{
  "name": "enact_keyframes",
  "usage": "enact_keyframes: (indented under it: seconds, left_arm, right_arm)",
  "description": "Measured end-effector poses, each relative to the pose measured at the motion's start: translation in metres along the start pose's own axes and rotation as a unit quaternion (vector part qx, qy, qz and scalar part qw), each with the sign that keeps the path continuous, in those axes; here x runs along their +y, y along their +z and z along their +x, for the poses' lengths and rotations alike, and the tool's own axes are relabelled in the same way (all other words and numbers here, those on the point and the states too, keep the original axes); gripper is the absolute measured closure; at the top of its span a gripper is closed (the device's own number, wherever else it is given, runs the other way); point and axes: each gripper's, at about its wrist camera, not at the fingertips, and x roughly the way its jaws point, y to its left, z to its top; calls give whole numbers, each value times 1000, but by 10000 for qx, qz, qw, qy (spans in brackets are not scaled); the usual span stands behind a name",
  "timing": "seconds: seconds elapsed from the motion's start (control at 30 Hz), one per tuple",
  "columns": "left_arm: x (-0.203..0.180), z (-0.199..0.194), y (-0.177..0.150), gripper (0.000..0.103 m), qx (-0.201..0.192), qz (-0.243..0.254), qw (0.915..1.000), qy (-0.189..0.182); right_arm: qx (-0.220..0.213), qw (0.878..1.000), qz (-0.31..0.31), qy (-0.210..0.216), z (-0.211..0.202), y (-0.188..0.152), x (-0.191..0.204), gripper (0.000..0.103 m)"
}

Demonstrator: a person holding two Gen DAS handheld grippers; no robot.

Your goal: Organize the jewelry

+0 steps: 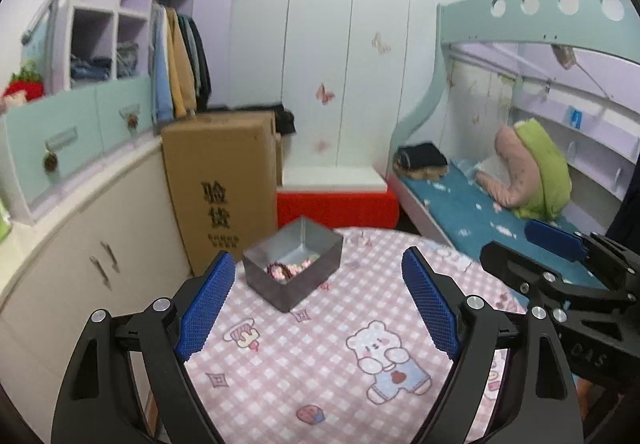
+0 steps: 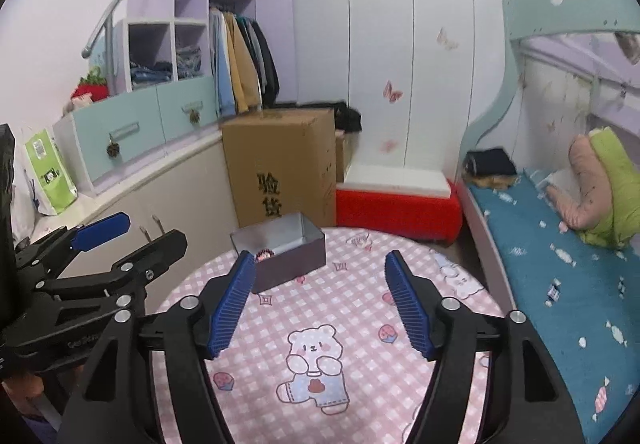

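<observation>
A grey open tin box point(image 1: 308, 284) stands at the far edge of the round table with the pink checked bear cloth point(image 1: 304, 356). Inside it lie a dark red bead bracelet point(image 1: 280, 270) and small pink pieces point(image 1: 307, 264). My left gripper point(image 1: 318, 256) hovers open over the table, short of the box, with nothing between its blue pads. Beside it on the right, my right gripper point(image 1: 508, 240) is open and empty. The right wrist view shows the box point(image 2: 292, 264) ahead, the beads point(image 2: 264, 255) peeking over its rim, my right gripper point(image 2: 320, 256) empty, and the left gripper point(image 2: 154, 230) at the left.
A tall cardboard carton point(image 1: 224, 180) stands behind the table, next to a red and white bench point(image 1: 336, 200). A low cabinet with teal drawers point(image 1: 72, 148) runs along the left. A bed with a blue sheet point(image 2: 568, 284) lies to the right.
</observation>
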Motion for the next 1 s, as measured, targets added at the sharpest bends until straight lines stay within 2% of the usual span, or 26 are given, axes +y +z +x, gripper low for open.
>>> enact_keyframes:
  seconds: [0.27, 0.53, 0.7, 1.0]
  left_arm:
    - [-21, -62, 2, 20, -726, 239, 9969, 159]
    - [-31, -99, 1, 20, -1244, 329, 9915, 215]
    - [-29, -106, 1, 17, -1416, 277, 9892, 254]
    - [-23, -99, 1, 16, -1316, 152, 9911, 139]
  right_arm:
    - [-671, 9973, -109, -264, -59, -2, 4, 36]
    - [-1014, 9943, -84, -303, -91, -8, 5, 36]
    - [-1137, 9930, -83, -311, -101, -10, 5, 36]
    - [-1063, 9939, -52, -286, -104, -12, 4, 36]
